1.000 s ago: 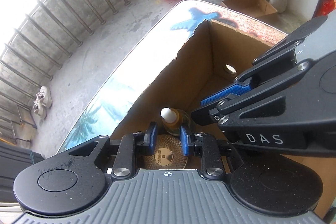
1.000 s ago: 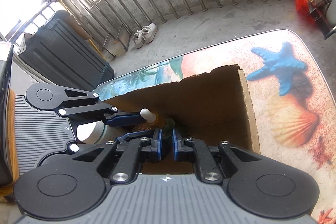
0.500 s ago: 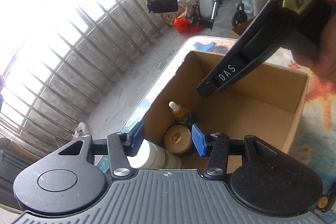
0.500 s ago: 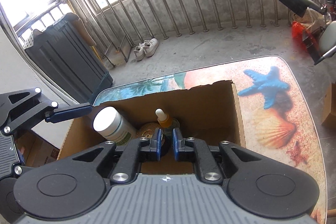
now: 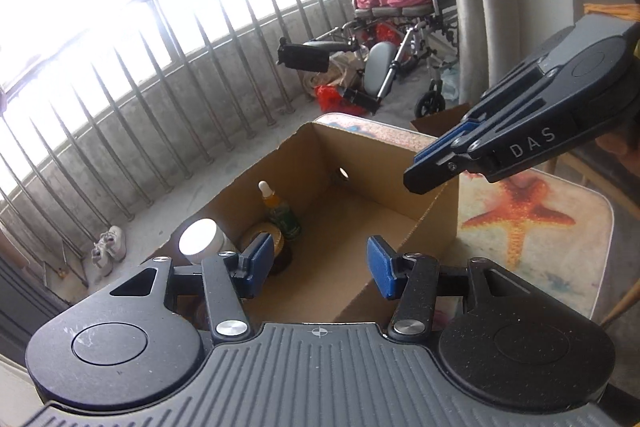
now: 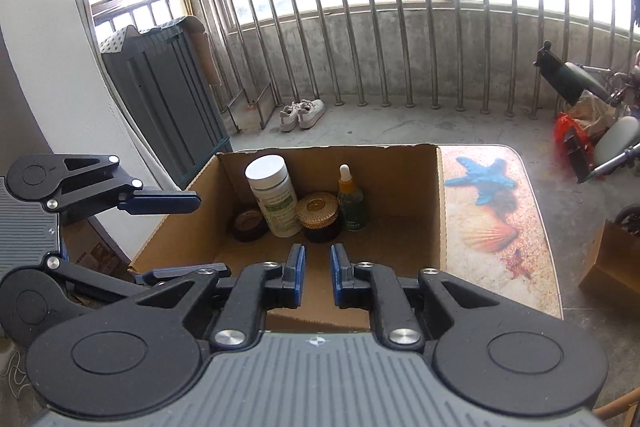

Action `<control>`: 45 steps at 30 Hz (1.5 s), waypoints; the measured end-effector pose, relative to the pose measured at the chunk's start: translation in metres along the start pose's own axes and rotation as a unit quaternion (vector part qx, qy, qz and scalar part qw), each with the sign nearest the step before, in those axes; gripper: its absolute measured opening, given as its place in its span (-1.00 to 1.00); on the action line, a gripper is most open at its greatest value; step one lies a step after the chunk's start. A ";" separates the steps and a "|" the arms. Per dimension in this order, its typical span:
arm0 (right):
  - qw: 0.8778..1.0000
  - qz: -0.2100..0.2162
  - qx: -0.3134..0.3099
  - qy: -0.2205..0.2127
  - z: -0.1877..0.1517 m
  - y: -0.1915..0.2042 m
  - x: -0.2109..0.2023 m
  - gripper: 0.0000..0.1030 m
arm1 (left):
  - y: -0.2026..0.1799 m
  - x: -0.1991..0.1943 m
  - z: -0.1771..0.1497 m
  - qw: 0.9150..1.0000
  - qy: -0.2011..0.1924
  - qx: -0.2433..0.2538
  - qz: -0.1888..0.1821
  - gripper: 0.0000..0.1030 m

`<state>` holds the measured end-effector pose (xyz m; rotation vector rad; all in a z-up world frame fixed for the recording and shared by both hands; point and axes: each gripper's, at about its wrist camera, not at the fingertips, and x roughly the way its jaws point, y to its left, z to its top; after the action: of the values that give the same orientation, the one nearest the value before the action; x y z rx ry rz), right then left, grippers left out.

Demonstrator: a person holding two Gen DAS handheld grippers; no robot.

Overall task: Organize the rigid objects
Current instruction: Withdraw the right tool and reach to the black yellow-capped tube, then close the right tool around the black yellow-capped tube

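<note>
My left gripper [image 5: 318, 265] hung wide open and empty, my right gripper [image 6: 318, 275] narrowly parted, empty too, both above the cardboard box [image 6: 404, 163]. Inside, against its far wall, stood a low dark jar [image 6: 249, 225], a white-capped cylindrical bottle [image 6: 274, 195], a ribbed gold-lidded jar [image 6: 320, 217] and a dropper bottle [image 6: 350, 201].

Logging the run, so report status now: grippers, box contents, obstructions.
Left gripper open, empty. Right gripper nearly shut, empty. White-capped bottle, gold-lidded jar, dropper bottle upright in brown cardboard box. Nothing blocking.
</note>
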<state>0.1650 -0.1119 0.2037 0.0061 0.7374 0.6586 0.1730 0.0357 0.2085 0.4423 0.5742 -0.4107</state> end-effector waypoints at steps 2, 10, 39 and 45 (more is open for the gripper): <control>1.000 0.011 0.008 0.005 -0.016 0.004 -0.009 -0.70 | -0.003 -0.019 -0.021 0.999 -0.018 -0.026 -0.012 0.10; 0.998 0.059 0.024 0.022 -0.066 0.016 -0.022 -0.70 | -0.016 -0.050 -0.098 0.988 -0.060 -0.104 -0.099 0.11; 0.993 0.084 0.026 0.077 -0.097 0.027 0.008 -0.10 | -0.065 0.013 -0.098 0.992 -0.020 -0.023 -0.121 -0.59; 0.994 0.089 0.001 0.069 -0.103 0.030 0.007 0.02 | -0.071 0.010 -0.098 0.992 -0.023 -0.008 -0.125 -0.59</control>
<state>0.0879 -0.1064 0.1290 0.0281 0.8778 0.8349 0.1044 0.0240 0.1092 0.3459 0.5891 -0.6532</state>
